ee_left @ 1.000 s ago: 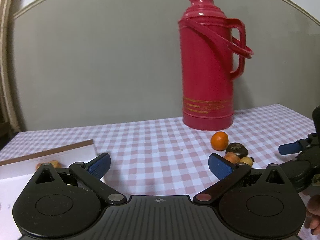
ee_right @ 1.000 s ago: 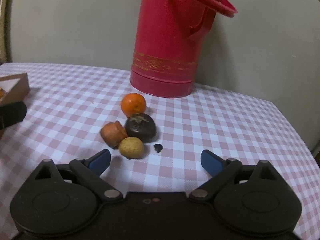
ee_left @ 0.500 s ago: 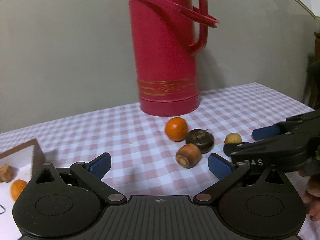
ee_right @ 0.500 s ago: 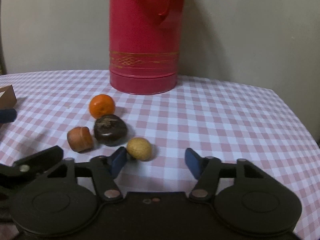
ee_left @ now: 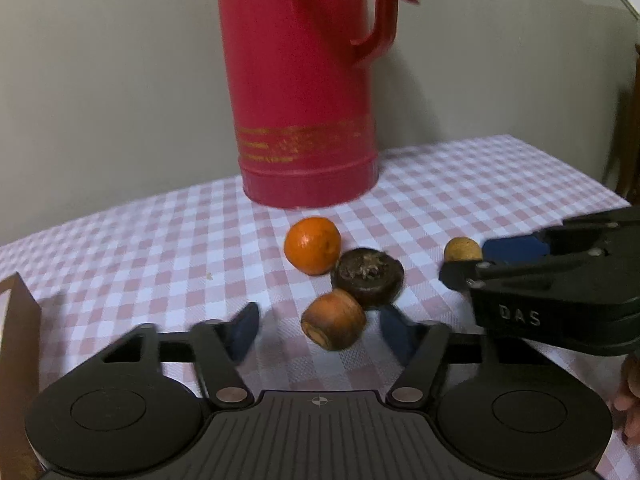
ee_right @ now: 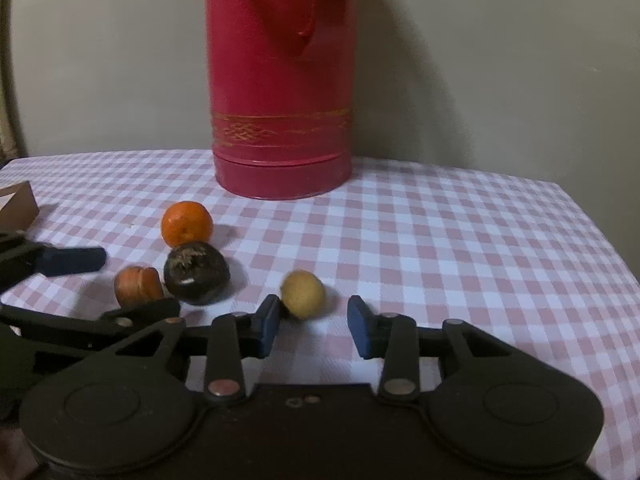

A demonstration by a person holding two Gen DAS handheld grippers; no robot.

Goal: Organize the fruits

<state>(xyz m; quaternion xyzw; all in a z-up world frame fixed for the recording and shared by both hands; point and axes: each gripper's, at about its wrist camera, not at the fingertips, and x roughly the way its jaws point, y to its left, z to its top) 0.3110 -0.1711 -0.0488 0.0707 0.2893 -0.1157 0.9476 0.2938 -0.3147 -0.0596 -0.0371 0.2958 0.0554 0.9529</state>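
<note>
Four fruits lie on the checked tablecloth (ee_right: 460, 240). A brown-orange fruit (ee_left: 334, 319) sits between the fingers of my left gripper (ee_left: 320, 330). Its jaws are closing, with a gap still on each side of the fruit. A small yellow fruit (ee_right: 303, 294) lies just ahead of my right gripper (ee_right: 314, 326), between its blue fingertips. Those jaws are closing too, and the left pad is almost on the fruit. A dark round fruit (ee_left: 368, 278) touches the brown-orange one. An orange tangerine (ee_left: 313, 245) sits behind them.
A tall red thermos (ee_right: 280, 120) stands at the back against the wall. A brown box edge (ee_left: 20, 320) is at the far left. The table's right edge (ee_right: 592, 240) drops off close by. Part of a person's hand (ee_left: 632, 400) shows at the far right.
Both grippers moved in close to the fruits and their jaws narrowed from wide open. The yellow fruit now lies apart from the dark one, further right.
</note>
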